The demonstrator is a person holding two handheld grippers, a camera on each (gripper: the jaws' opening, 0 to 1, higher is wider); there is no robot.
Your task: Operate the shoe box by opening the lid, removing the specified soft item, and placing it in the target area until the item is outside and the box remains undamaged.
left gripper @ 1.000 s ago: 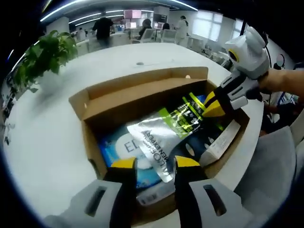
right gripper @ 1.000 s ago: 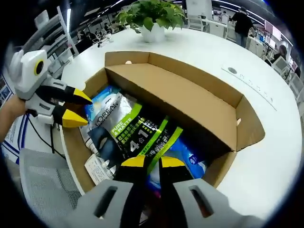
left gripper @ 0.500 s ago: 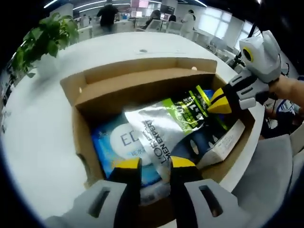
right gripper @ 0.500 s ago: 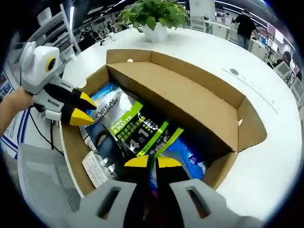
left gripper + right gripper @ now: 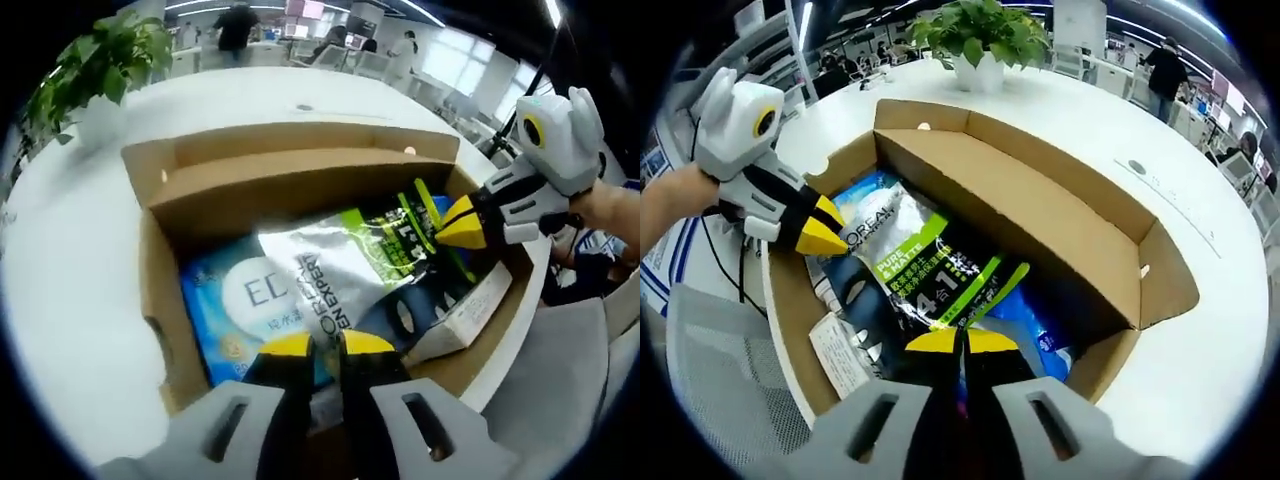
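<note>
An open cardboard shoe box [image 5: 150,290] [image 5: 1040,215] sits on a white table. On top of its contents lies a silver and green soft pouch [image 5: 340,260] [image 5: 925,265]. My left gripper [image 5: 327,344] [image 5: 830,225] has its jaws drawn almost together on the pouch's silver end. Across the box, my right gripper [image 5: 961,340] [image 5: 450,222] is shut on the pouch's green end. Under the pouch lie a blue pack [image 5: 235,310] [image 5: 1035,315], a dark pack [image 5: 400,310] [image 5: 855,295] and a small white carton [image 5: 465,310] [image 5: 840,350].
A potted plant [image 5: 90,60] [image 5: 985,35] stands on the table beyond the box. A grey chair [image 5: 560,380] [image 5: 710,370] sits close to the table edge by the box's near side. People stand among desks in the background.
My left gripper's jaws have narrowed from wide apart to nearly together on the pouch's silver end. The right gripper's jaws have closed fully on the green end.
</note>
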